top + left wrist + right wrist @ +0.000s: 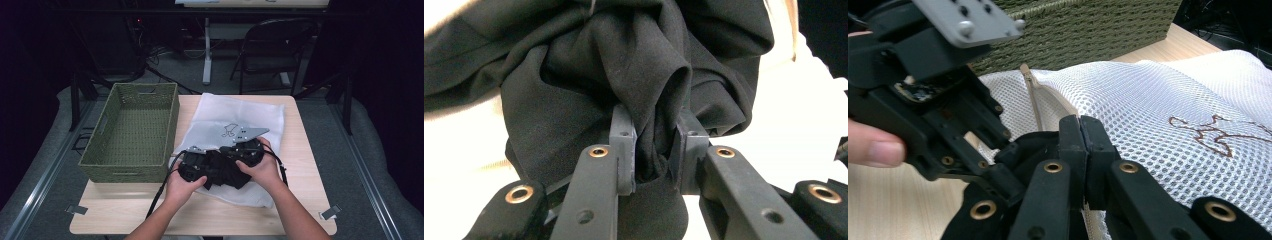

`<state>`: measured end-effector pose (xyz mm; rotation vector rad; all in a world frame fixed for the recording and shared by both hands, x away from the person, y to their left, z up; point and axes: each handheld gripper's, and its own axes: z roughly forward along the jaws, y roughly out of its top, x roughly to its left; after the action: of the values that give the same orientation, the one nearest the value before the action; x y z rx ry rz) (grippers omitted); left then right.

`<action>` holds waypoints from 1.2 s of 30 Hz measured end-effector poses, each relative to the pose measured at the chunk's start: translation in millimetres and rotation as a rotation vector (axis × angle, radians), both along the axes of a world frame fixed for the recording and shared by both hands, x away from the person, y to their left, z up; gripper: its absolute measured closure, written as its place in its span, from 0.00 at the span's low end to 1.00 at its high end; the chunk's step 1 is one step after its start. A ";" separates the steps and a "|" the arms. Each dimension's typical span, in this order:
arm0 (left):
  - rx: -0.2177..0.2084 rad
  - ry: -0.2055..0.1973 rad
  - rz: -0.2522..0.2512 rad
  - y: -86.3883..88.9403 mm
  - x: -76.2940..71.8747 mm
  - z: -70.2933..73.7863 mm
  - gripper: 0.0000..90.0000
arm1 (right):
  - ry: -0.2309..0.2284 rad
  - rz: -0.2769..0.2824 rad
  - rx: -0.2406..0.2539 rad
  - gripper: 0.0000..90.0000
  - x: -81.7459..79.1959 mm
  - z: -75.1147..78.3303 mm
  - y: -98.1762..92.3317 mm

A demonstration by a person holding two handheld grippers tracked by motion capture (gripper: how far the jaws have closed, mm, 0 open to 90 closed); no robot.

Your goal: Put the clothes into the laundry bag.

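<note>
A black garment [220, 172] lies bunched at the near end of a white mesh laundry bag [240, 117] on the table. My left gripper [207, 167] is shut on a fold of this black cloth [624, 65], which stands pinched between its two jaws [655, 140]. My right gripper [229, 152] comes in from the right, facing the left one. In the right gripper view its jaws [1080, 130] are pressed together on the zippered edge of the mesh bag [1158, 110]. The left gripper's grey plate [968, 20] is close by at upper left.
A green woven basket [145, 89] stands on the left half of the wooden table [150, 215], right next to the bag. A folding chair [275, 50] and cables are on the floor beyond the far edge. Bare wood shows along the table's near edge.
</note>
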<state>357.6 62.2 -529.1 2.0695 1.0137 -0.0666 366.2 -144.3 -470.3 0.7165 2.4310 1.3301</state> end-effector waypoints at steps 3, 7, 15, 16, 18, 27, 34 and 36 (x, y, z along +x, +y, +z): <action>-0.010 0.006 0.011 -3.8 5.2 0.4 0.84 | 0.002 0.004 0.007 0.99 -0.3 0.5 -0.1; -0.019 0.007 0.022 -7.9 11.9 1.4 0.84 | 0.004 0.008 0.011 0.99 -0.7 1.0 -0.2; -0.031 0.006 0.044 -14.3 24.8 2.9 0.84 | 0.005 0.012 0.016 0.99 -2.0 2.5 -0.1; -0.026 0.002 0.046 -14.7 25.8 3.3 0.84 | 0.004 0.012 0.016 0.99 -2.0 2.7 -0.2; -0.025 -0.002 0.043 -15.6 28.7 4.1 0.84 | 0.003 0.011 0.017 0.99 -2.1 3.2 -0.3; -0.040 -0.005 0.076 -19.6 36.2 6.8 0.84 | -0.001 0.011 0.031 0.99 -1.9 5.1 -1.5; -0.057 -0.014 0.091 -24.7 41.2 7.8 0.84 | -0.008 0.005 0.046 0.99 -0.7 8.8 -4.1; -0.058 -0.018 0.098 -26.8 41.2 6.1 0.84 | -0.008 0.005 0.046 0.99 -0.4 8.7 -4.4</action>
<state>398.8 35.4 -523.1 1.9619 1.0880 -0.0267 365.8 -148.7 -461.6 0.7161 2.4042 1.3928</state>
